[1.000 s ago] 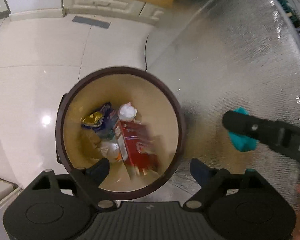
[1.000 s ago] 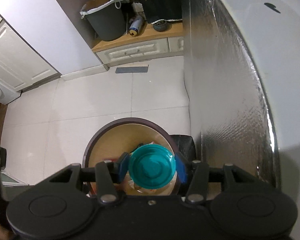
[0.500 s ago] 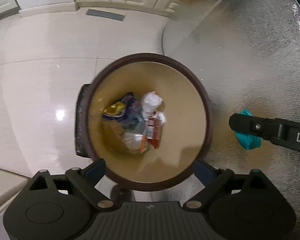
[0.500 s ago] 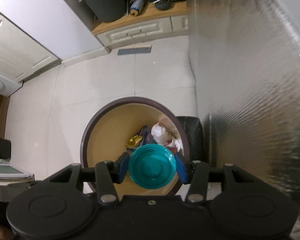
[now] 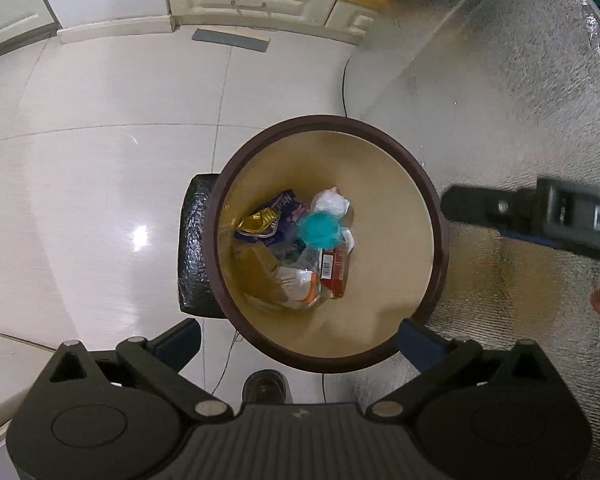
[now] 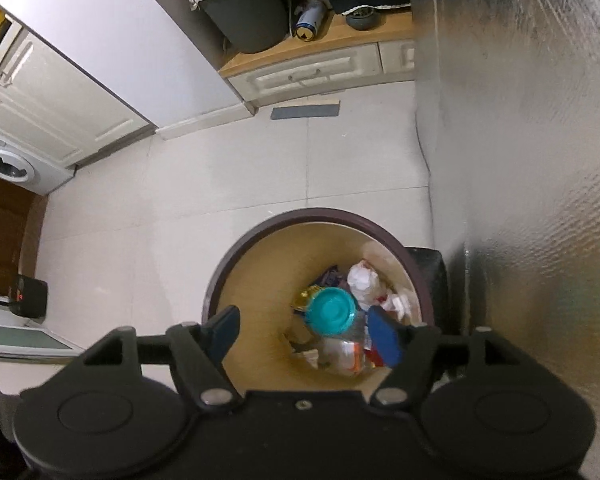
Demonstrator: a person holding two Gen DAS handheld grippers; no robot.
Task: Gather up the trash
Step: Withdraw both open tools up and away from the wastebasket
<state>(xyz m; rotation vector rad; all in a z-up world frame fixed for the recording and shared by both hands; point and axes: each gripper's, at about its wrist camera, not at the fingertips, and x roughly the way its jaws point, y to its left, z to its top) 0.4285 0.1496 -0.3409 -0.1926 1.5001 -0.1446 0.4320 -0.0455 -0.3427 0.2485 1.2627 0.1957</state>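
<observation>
A round trash bin with a dark brown rim (image 5: 440,216) (image 6: 236,252) stands on the floor. A bottle with a teal cap (image 5: 320,230) (image 6: 332,311) lies blurred inside it, among a red box (image 5: 334,272), a white crumpled paper (image 5: 332,204) (image 6: 362,278) and a gold and purple wrapper (image 5: 266,220). My right gripper (image 6: 306,334) is open and empty above the bin; it also shows in the left wrist view (image 5: 540,216). My left gripper (image 5: 298,338) is open and empty, its fingers on either side of the bin's near rim.
A table with a silver textured cover (image 5: 520,100) (image 6: 520,160) rises right beside the bin. A black block (image 5: 196,248) sits against the bin on the white tiled floor (image 5: 100,160). A low cabinet (image 6: 312,72) with a dark bucket (image 6: 248,16) stands far back.
My right gripper has opened and let go of the teal-capped bottle, which has dropped into the bin. The left gripper has drawn back a little from the bin.
</observation>
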